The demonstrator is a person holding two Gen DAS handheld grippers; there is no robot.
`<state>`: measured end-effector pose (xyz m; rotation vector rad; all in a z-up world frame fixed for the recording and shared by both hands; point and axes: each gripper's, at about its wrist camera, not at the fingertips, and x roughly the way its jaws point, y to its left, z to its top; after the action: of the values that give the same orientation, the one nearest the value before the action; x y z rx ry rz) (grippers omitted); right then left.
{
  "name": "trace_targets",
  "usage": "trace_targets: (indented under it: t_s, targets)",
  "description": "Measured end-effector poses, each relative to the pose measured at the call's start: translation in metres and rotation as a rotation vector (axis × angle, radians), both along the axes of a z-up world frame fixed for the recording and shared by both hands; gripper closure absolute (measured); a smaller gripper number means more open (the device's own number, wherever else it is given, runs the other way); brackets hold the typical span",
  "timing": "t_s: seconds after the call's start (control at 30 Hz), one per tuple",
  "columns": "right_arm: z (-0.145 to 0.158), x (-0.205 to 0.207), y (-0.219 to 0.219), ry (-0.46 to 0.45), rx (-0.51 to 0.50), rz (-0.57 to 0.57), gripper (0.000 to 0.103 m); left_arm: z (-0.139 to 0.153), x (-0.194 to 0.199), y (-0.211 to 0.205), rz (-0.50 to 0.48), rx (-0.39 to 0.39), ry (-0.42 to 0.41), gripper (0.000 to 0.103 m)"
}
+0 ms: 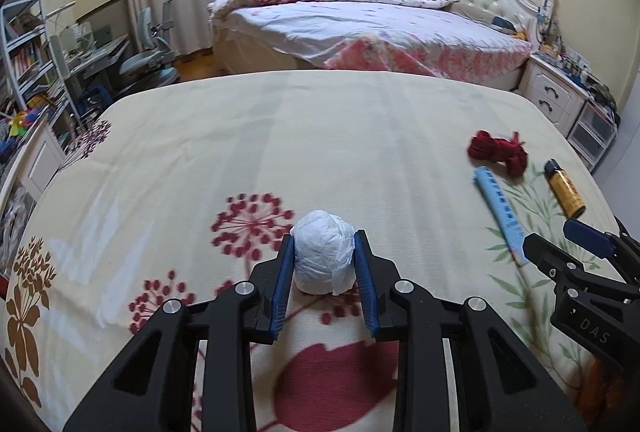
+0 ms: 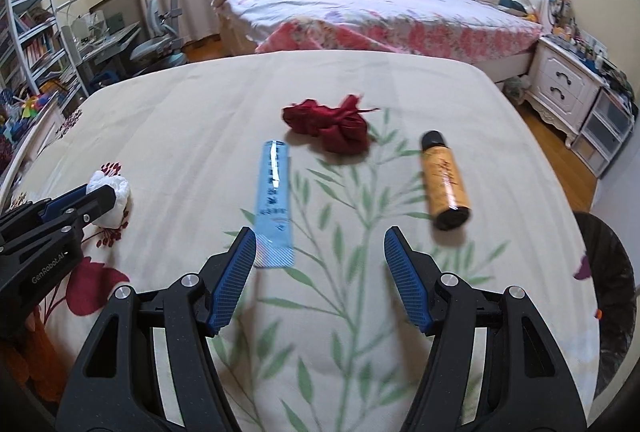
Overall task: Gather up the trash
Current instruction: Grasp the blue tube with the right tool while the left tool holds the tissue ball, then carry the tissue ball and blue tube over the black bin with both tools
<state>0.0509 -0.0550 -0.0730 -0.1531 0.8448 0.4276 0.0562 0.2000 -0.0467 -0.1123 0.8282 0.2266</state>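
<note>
- Trash item one, a crumpled white tissue wad (image 1: 324, 258), roughly egg-shaped with a creased papery skin, sat on the bedspread (image 1: 280, 135) between my left gripper (image 1: 324, 248) pads.
- I noted the left gripper clenched on the wad: both ribbed blue pads (image 1: 285, 284) pressed its sides, and the paper bulged slightly above them.
- In the right wrist view the same wad (image 2: 114, 199) showed at far left, half hidden behind the left gripper's black fingers (image 2: 86, 205).
- My right gripper (image 2: 320, 244) stood released, jaws wide apart with only cloth between the tips; its left pad lay just beside the lower end of the blue packet.
- Blue packet (image 2: 274, 203): flat, long, narrow, glossy foil-like surface with printed characters and a serrated lower edge. It lay lengthwise on the bedspread, well apart from the wad.
- Red scrap (image 2: 334, 127): soft, bunched, dark-red material with ragged ends, lying just beyond the packet's far end.
- Orange bottle (image 2: 444, 181): cylinder lying on its side, shiny amber body, black cap at the far end, dark band at the near end, to the right of the red scrap.
- Bedspread: smooth cream fabric, faint woven stripes, printed maroon dandelion heads on the left side and green bamboo leaves on the right.
- A black bin liner (image 2: 612, 296), thin and wrinkled, showed at the right edge, beside the bed.
</note>
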Motion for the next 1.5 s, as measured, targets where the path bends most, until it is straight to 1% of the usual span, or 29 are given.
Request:
trace_targets:
  t_s: [0.23,0.4,0.47,0.53,0.6,0.67,0.87,1.2,1.5]
  targets:
    - [-0.002,0.006,0.028,0.007,-0.038,0.031,0.041,-0.001,-0.003,0.01,0.011,-0.011,-0.011,0.072]
    - [-0.005,0.013,0.034,0.024,-0.05,0.028,0.055,-0.002,-0.003,0.011,0.007,-0.013,-0.02,0.072]
    - [-0.005,0.011,0.034,0.021,-0.057,0.025,0.063,-0.002,-0.004,0.012,0.006,-0.018,-0.022,0.072]
    - [-0.005,0.01,0.034,0.018,-0.063,0.025,0.069,-0.003,-0.005,0.014,0.006,-0.024,-0.024,0.072]
    - [-0.004,0.009,0.035,0.016,-0.067,0.025,0.073,-0.003,-0.005,0.014,0.005,-0.026,-0.025,0.072]
    - [-0.004,0.007,0.034,0.013,-0.068,0.025,0.081,-0.003,-0.005,0.014,0.005,-0.027,-0.025,0.072]
    - [-0.004,0.003,0.031,0.012,-0.066,0.026,0.083,-0.003,-0.005,0.015,0.005,-0.024,-0.026,0.072]
    - [0.003,-0.011,0.013,-0.003,-0.04,0.012,0.083,-0.002,-0.006,0.014,0.001,-0.03,-0.029,0.073]
    - [0.01,-0.031,-0.013,-0.033,-0.032,-0.013,0.083,0.003,-0.013,-0.004,-0.038,-0.04,-0.041,0.074]
